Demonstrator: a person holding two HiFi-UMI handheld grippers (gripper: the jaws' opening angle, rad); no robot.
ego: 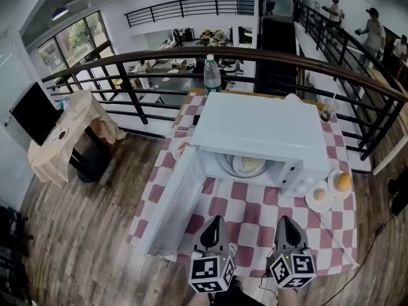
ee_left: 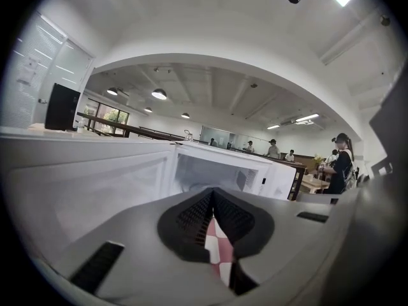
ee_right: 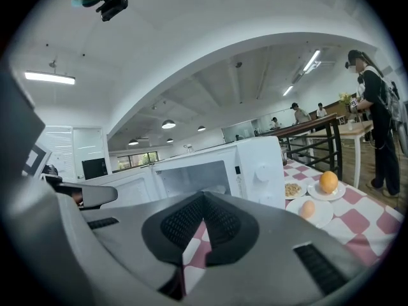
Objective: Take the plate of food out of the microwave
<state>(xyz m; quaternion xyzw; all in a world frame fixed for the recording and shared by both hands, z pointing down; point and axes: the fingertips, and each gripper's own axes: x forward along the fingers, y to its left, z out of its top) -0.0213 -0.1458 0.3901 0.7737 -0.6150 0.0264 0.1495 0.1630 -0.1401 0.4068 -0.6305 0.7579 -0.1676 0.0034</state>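
Hovering side by side over the red-and-white checked tablecloth (ego: 255,203), the left gripper (ego: 215,222) and right gripper (ego: 288,222) point at a white microwave (ego: 255,123), each with its jaws pressed together and nothing between them. The microwave's door (ego: 167,206) stands swung wide to the left. Inside, the plate of food (ego: 248,166) sits mid-chamber, well apart from both grippers. Right of the microwave, small plates (ego: 312,206) carry an orange (ego: 343,182) and an egg (ego: 319,194); a water bottle (ego: 212,74) stands behind it.

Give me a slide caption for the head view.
Left gripper and right gripper, both shut, face the open microwave holding a plate of food.
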